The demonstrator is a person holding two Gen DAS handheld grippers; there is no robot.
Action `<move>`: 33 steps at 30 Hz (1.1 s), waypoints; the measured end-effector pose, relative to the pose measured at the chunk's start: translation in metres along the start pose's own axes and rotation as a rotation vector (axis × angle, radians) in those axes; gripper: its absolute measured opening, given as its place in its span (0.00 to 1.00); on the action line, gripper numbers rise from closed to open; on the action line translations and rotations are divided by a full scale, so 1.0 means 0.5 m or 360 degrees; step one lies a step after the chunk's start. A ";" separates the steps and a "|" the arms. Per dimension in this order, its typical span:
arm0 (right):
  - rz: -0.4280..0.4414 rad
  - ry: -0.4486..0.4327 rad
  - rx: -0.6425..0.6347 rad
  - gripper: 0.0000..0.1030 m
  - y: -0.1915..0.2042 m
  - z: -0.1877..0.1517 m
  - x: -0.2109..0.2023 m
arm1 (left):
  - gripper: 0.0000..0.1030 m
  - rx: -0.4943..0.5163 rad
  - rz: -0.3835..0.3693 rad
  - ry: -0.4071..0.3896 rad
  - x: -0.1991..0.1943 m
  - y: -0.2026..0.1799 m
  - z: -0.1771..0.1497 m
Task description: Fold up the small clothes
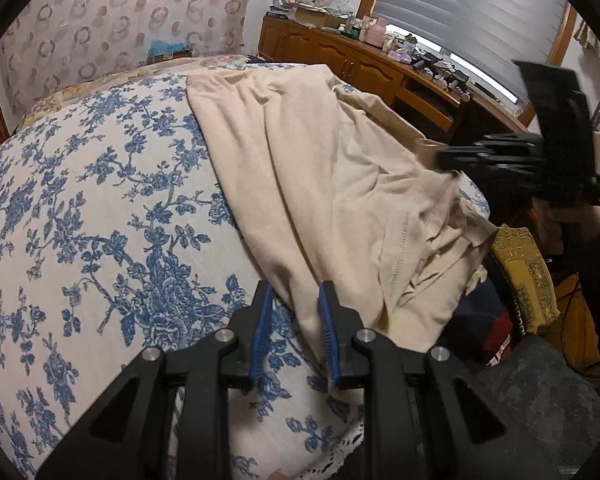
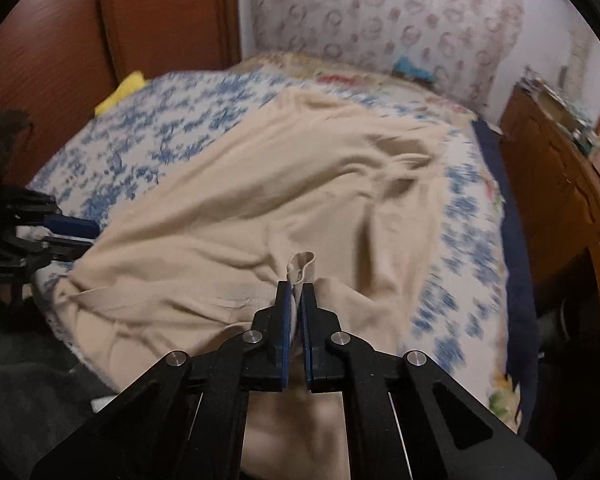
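A beige garment (image 1: 320, 168) (image 2: 240, 200) lies rumpled across the blue-flowered bedspread (image 1: 100, 200) (image 2: 460, 220). My right gripper (image 2: 296, 292) is shut on a raised fold of its near edge, and a small loop of cloth sticks up past the tips. In the left wrist view that gripper (image 1: 444, 158) comes in from the right over the garment's edge. My left gripper (image 1: 296, 286) (image 2: 92, 236) hovers at the garment's other near corner. Its blue pads stand apart; the cloth's edge runs under the gap without being pinched.
A wooden sideboard (image 1: 340, 56) (image 2: 560, 184) with clutter on top stands past the bed, under a window blind. A wooden headboard (image 2: 60, 40) rises behind, with a yellow cloth (image 2: 120, 92) by it. A yellow patterned cushion (image 1: 524, 276) sits off the bed's edge.
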State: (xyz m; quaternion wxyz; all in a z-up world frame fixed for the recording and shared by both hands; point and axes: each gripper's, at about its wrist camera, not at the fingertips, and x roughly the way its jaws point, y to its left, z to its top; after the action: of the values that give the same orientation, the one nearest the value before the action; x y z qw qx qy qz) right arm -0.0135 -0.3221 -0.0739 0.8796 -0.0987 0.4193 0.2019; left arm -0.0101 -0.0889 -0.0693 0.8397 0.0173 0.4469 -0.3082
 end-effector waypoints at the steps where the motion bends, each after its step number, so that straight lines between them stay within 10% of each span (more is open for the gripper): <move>1: -0.0003 -0.0014 0.0025 0.02 -0.006 -0.012 -0.019 | 0.20 0.0007 -0.0003 0.0002 -0.002 -0.002 0.000; 12: -0.0043 0.0115 0.0121 0.04 -0.041 -0.103 -0.057 | 0.20 0.0046 -0.0032 0.0065 0.000 -0.030 -0.004; 19: -0.0142 0.0022 0.0197 0.41 -0.050 -0.086 -0.044 | 0.21 0.0054 -0.0031 0.0130 0.022 -0.034 -0.012; 33: -0.0026 0.0204 0.0169 0.43 -0.034 -0.119 0.024 | 0.20 0.0025 -0.0105 0.0173 0.031 -0.036 -0.016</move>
State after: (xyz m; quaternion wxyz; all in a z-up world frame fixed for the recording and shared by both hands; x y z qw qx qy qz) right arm -0.0408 -0.3544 -0.1208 0.8566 -0.0679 0.4840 0.1653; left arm -0.0192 -0.1091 -0.0815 0.8034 0.0258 0.4896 -0.3379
